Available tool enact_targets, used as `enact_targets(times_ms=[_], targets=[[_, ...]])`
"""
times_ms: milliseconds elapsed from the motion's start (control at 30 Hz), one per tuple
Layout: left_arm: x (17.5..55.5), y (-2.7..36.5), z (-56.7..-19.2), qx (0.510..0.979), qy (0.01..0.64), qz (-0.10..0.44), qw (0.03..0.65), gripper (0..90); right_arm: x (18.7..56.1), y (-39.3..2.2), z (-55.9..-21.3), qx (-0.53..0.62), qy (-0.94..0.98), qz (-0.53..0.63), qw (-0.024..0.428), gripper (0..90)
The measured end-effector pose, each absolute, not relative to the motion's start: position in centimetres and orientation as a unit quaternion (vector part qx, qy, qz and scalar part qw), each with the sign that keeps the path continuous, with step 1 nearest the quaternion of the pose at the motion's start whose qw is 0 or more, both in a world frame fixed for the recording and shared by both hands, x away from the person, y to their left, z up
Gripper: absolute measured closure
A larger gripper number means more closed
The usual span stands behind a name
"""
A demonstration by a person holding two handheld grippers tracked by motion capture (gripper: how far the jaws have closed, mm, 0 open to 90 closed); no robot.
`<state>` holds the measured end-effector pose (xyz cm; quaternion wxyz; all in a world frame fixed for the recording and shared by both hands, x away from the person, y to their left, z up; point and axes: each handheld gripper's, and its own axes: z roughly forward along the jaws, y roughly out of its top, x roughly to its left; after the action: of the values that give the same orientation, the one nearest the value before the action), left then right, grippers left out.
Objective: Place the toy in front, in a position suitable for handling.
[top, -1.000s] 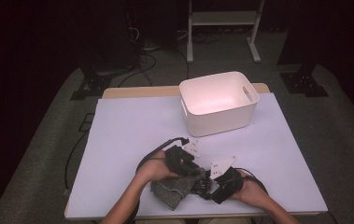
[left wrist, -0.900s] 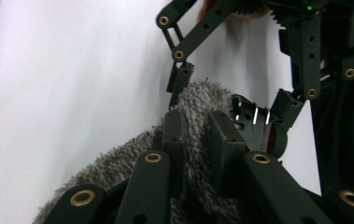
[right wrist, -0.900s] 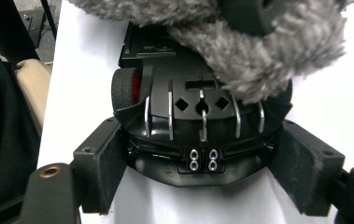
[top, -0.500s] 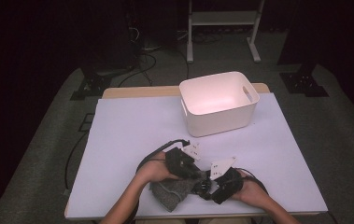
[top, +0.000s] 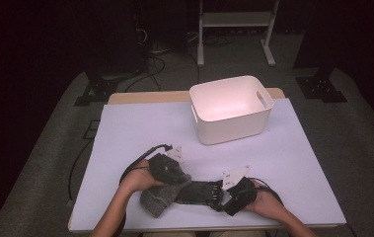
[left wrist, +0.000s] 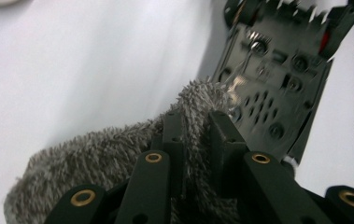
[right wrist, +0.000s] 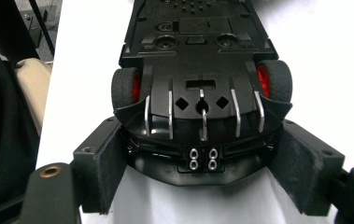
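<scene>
Here the left fingers (left wrist: 193, 140) pinch the grey cloth (left wrist: 100, 158); right fingers (right wrist: 202, 163) clamp the toy car (right wrist: 198, 70).

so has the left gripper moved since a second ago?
Yes. In the high view the left gripper, shut on the grey fuzzy cloth, has slid left, away from the white bin, while the toy car stretches out between the hands.

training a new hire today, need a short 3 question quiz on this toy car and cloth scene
1. True or false: the right tongs clamp the black toy car, which lies underside up.
2. What do the left tongs pinch? A) grey fuzzy cloth B) cable C) tub rim
3. What lies inside the white plastic tub?

Key: 1 true. 2 A. 3 nothing visible.
</scene>
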<state>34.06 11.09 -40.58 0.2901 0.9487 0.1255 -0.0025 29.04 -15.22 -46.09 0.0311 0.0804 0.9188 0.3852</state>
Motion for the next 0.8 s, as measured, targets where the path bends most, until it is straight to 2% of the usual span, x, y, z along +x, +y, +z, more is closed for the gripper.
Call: enact_targets(times_ms=[300,800], targets=[[34.5,10.0,-40.3,0.946,0.116,-0.019,0.301,78.6,29.0,-15.2,-46.1,0.078,0.919,0.385,0.034,23.3],[33.1,1.1,-38.6,0.956,0.006,-0.033,0.291,78.5,28.9,-15.3,-46.2,0.084,0.916,0.39,0.029,23.2]])
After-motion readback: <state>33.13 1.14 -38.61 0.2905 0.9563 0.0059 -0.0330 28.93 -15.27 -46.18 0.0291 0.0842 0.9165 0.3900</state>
